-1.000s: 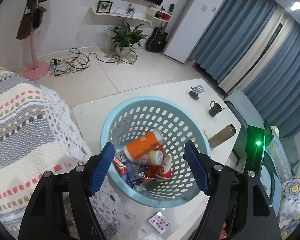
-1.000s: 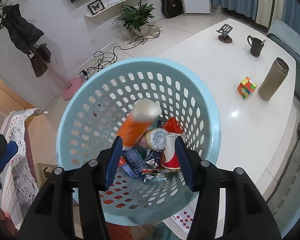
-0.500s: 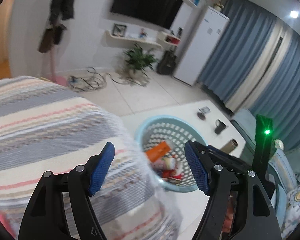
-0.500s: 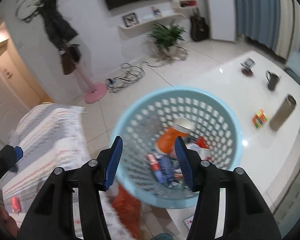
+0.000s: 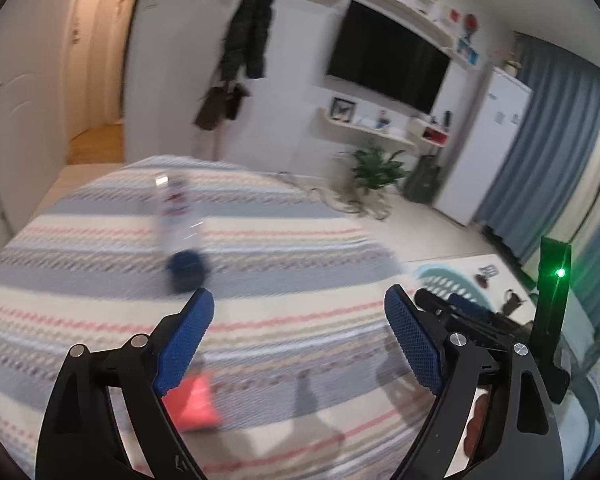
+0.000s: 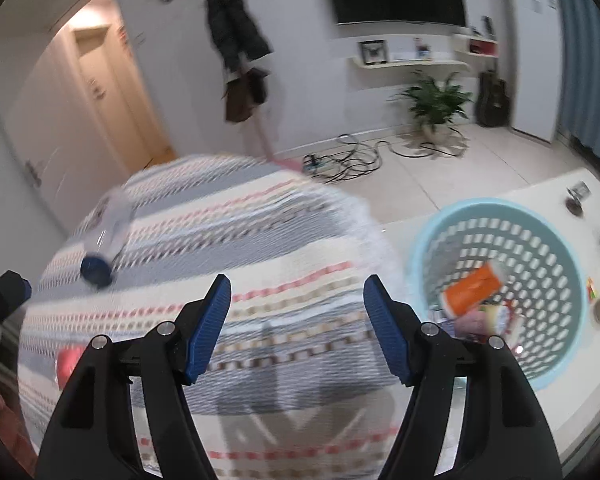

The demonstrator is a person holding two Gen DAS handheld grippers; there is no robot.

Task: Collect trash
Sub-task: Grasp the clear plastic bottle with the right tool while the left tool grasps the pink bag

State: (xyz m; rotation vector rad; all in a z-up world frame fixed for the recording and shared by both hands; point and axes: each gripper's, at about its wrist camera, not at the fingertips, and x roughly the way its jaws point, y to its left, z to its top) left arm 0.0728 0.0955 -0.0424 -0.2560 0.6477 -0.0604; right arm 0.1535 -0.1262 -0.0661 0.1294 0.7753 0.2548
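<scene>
Blue-padded left tongs [image 5: 300,336] and right tongs [image 6: 296,324], jaws just widened and empty, hang above the striped woven bedspread [image 5: 280,240].

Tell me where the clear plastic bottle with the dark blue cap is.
The clear plastic bottle with the dark blue cap lies on the striped woven cover, left of centre in both wrist views, beyond the red wrapper, apart from the light blue basket.
</scene>
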